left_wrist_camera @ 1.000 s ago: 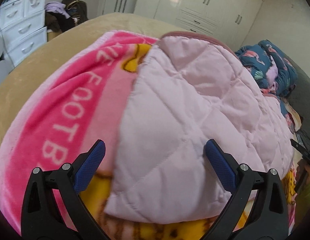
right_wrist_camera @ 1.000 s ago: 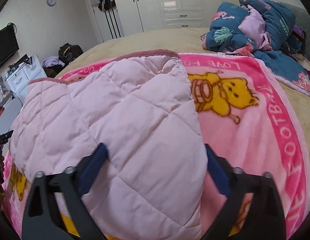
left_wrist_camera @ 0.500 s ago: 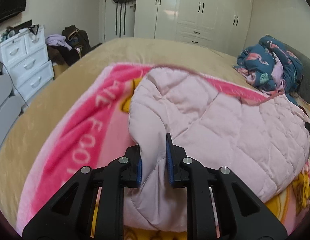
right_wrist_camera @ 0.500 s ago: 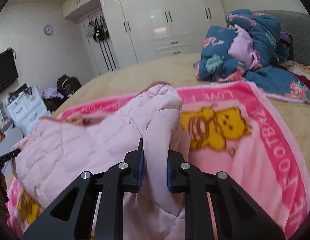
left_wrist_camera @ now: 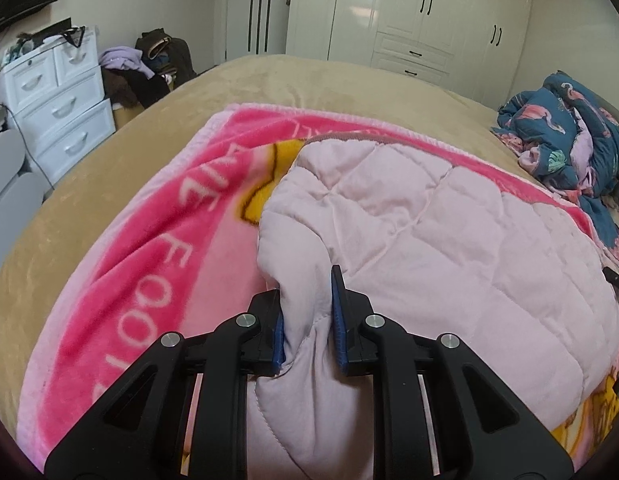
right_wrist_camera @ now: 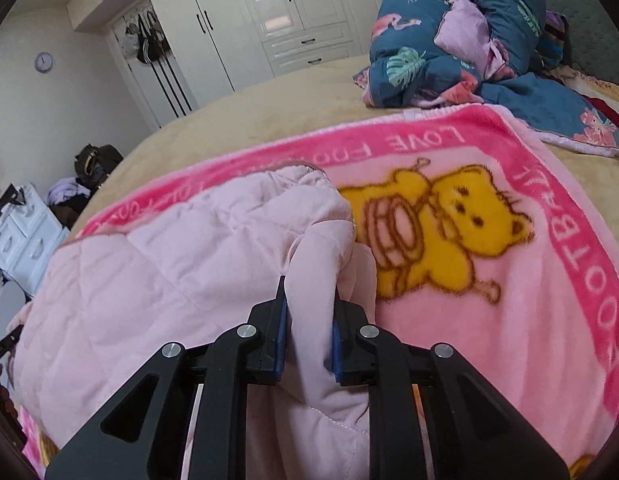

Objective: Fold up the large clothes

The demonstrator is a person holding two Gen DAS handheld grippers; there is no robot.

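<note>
I have my left gripper (left_wrist_camera: 308, 316) clamped on the pink quilted garment's (left_wrist_camera: 429, 240) near edge. My right gripper (right_wrist_camera: 308, 320) pinches its opposite corner, bunched between the 2 pads.

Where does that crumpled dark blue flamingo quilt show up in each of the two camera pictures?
Left wrist view: the flamingo quilt lies at the far right edge, beyond the pink blanket.
Right wrist view: the flamingo quilt sits at the top right, on the bed.
Shared landmark: the white wardrobe behind the bed.
</note>
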